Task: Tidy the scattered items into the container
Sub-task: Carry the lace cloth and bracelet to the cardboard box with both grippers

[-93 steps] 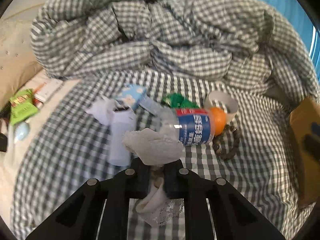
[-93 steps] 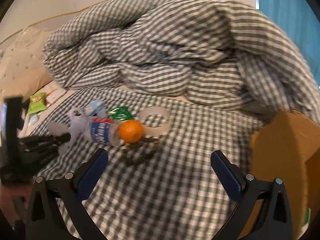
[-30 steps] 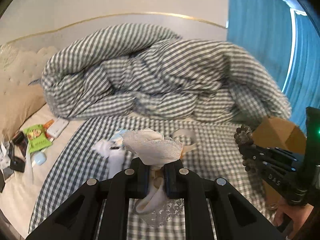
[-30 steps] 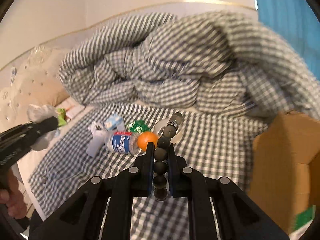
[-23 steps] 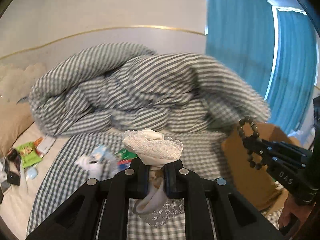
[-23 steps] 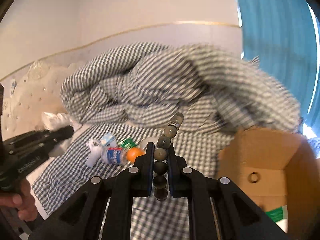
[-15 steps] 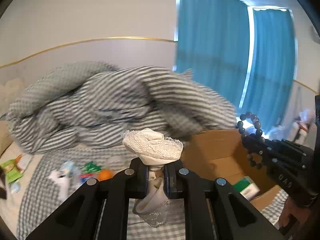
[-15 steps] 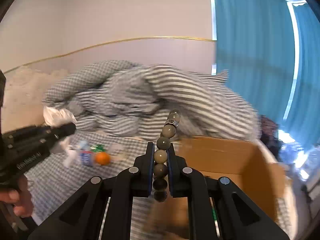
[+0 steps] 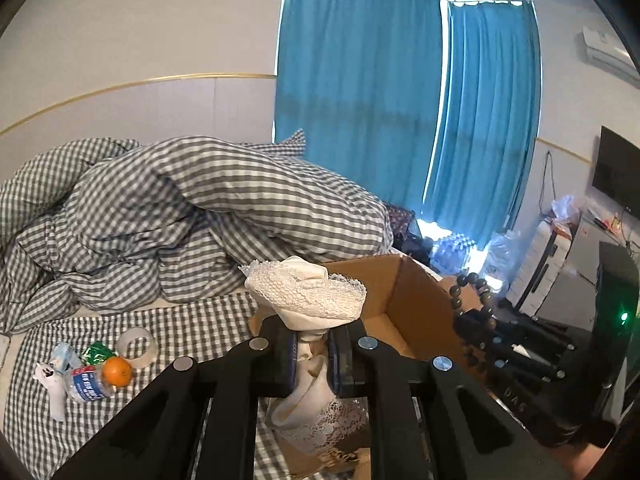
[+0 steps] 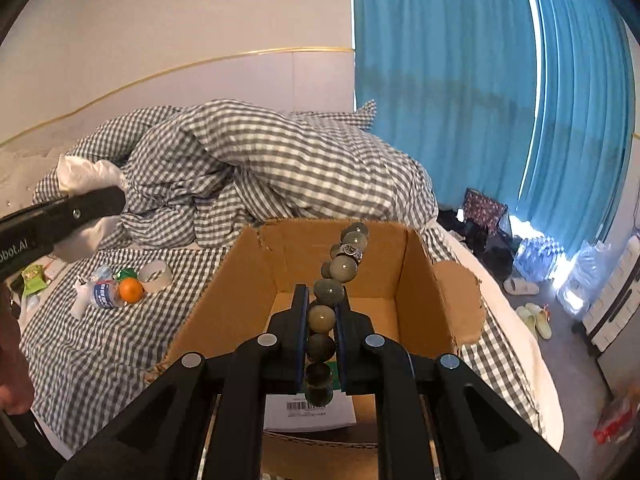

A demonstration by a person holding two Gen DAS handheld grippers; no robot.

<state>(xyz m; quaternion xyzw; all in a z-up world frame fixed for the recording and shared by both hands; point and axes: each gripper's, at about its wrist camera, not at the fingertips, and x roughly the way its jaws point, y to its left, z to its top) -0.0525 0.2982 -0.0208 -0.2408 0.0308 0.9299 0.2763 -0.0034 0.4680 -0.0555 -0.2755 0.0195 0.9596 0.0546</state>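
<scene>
Over the cardboard box [image 10: 248, 280] on the bed, the left claw [image 9: 310, 354] pinches a limp, light lace cloth [image 9: 306, 296] mid-bunch; the right claw [image 10: 322, 316] clamps a bead bracelet [image 10: 340, 268], hard, likely slippery, by one bead.

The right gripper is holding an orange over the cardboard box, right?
Not quite. The right gripper is over the cardboard box, but it holds a bead bracelet. The right wrist view shows the orange lying on the bed.
</scene>
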